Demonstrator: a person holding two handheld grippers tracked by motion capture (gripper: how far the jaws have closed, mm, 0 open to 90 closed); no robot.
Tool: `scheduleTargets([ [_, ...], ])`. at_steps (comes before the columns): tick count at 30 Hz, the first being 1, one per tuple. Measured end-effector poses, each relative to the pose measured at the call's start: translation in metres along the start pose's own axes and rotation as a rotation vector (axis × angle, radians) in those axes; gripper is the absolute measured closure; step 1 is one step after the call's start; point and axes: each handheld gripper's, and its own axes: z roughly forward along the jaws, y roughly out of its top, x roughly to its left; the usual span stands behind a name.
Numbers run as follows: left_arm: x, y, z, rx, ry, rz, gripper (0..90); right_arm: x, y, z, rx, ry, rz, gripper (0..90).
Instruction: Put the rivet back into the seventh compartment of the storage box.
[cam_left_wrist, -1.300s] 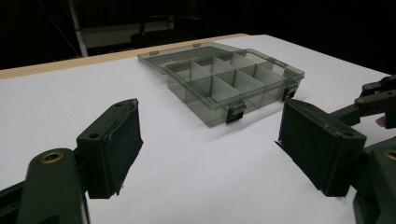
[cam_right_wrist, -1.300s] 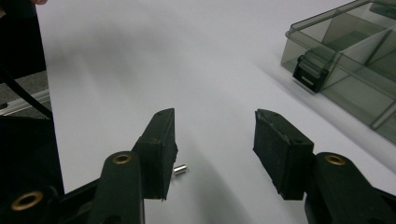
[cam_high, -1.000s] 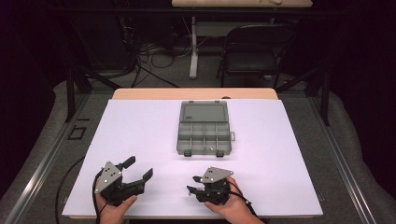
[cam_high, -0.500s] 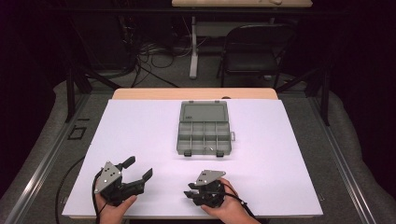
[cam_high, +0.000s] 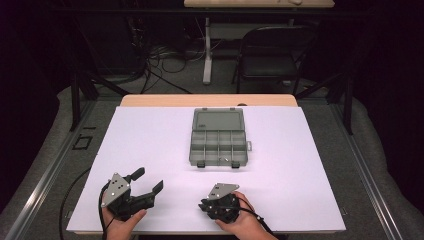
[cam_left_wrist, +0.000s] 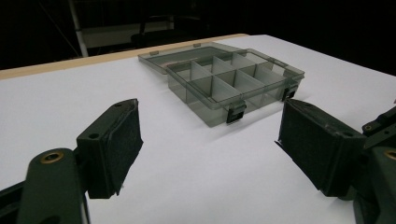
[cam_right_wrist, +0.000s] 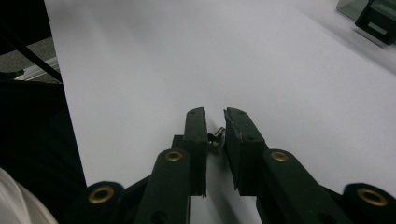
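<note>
A clear grey compartment box (cam_high: 218, 145) lies open at the middle of the white table, its lid (cam_high: 217, 120) folded flat behind it. My left gripper (cam_high: 148, 181) rests near the front edge, open and holding nothing. In the left gripper view its jaws (cam_left_wrist: 208, 116) frame the box (cam_left_wrist: 233, 79) from well short of it. My right gripper (cam_high: 203, 205) sits low at the front edge, pointing left. In the right gripper view it (cam_right_wrist: 215, 114) is nearly closed, with a small metal part (cam_right_wrist: 215, 135) pinched between the pads.
The white table sheet (cam_high: 150, 145) spreads wide around the box. The wooden table edge (cam_high: 207, 100) runs along the back. A black chair (cam_high: 272, 55) and cables stand on the floor beyond. The box's latch corner (cam_right_wrist: 373, 16) shows top right in the right gripper view.
My right gripper has shifted slightly left and toward the front edge. The left gripper and the box have not moved.
</note>
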Motion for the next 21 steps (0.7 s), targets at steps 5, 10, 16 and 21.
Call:
scheduleTargets([
  [5,0.000,0.000,0.000,0.001,0.001,0.001,20.8,-0.001,0.000,0.000,0.002,0.005,-0.003,83.1],
  [10,0.000,0.000,0.000,-0.002,0.000,0.002,20.8,-0.002,0.001,-0.001,0.007,0.012,0.004,83.3],
  [16,0.000,0.000,-0.001,-0.004,0.004,0.001,20.8,-0.002,0.003,-0.003,-0.004,0.016,0.001,83.3],
  [21,0.000,0.000,-0.002,-0.001,0.004,0.001,20.8,-0.004,0.009,-0.010,-0.038,0.012,0.001,83.3],
])
